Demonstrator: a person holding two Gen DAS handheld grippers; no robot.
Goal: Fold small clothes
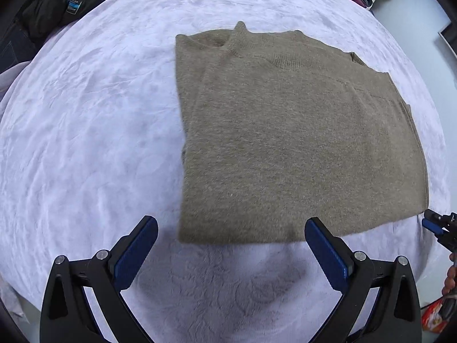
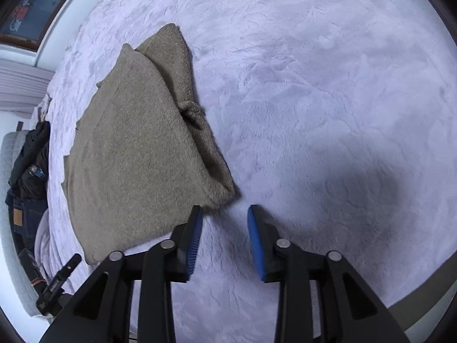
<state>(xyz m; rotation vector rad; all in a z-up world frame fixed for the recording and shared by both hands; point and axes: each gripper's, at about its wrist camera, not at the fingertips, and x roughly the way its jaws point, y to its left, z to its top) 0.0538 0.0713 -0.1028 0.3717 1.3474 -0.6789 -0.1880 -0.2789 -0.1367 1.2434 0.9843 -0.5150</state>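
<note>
Lilac plush blanket (image 1: 85,131) under folded brown sweater (image 1: 300,131)

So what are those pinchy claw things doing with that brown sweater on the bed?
A person is folding clothes using two hand-held grippers. The brown sweater lies folded into a tidy rectangle on the fluffy lilac blanket. Neither claw holds it right now: the left gripper is spread wide just above its near edge, and the right gripper sits open beside its corner, with nothing between the pads.
</note>
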